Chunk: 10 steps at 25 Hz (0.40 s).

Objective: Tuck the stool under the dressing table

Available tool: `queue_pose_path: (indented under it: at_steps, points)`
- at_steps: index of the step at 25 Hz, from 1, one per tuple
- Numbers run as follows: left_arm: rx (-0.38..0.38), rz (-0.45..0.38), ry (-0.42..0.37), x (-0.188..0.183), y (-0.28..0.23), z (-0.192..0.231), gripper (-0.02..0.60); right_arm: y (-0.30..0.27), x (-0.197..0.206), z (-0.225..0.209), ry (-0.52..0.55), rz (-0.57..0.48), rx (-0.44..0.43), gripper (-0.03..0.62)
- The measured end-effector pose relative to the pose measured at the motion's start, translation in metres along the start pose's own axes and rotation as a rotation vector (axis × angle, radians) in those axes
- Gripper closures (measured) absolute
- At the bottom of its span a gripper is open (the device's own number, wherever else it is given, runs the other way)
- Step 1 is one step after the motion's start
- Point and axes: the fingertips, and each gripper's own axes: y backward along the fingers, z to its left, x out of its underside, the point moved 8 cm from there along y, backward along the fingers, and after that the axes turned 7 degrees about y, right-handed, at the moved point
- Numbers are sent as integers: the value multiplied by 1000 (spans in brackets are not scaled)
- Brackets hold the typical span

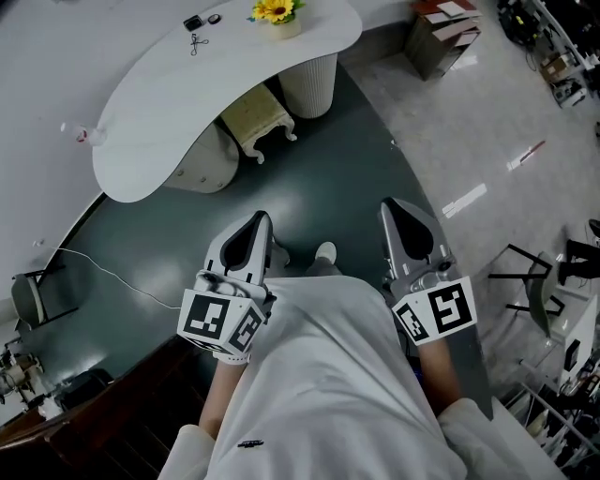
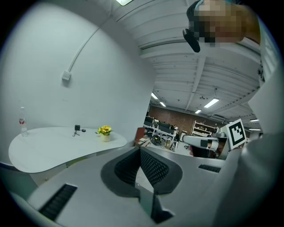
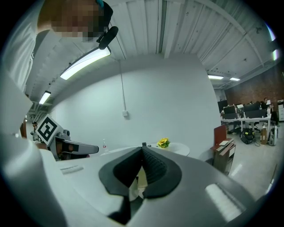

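Left gripper (image 1: 259, 223): jaws pressed together with nothing between them, held at the person's waist.
Right gripper (image 1: 396, 208): jaws also closed and empty, level with the left, pointing toward the table.
Stool (image 1: 255, 117): cream and cushioned, partly beneath the dressing table (image 1: 178, 103) between its two pedestals, its near end jutting out; well apart from both grippers.
Tabletop: yellow flowers (image 1: 275, 11) and a bottle (image 1: 80, 134).

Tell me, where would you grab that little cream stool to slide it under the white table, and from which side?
Probably the near seat rim of the stool, the part sticking out from under the table, approached from the open floor side. Its far part is hidden beneath the table and a base stands at each side, so only that edge looks reachable.
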Motion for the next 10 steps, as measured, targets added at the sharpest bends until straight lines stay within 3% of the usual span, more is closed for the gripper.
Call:
queue_pose_path:
  at_steps: [10]
  points:
    - [1, 12, 4, -6, -2, 13, 572, -18, 0, 10, -3, 19, -2, 583]
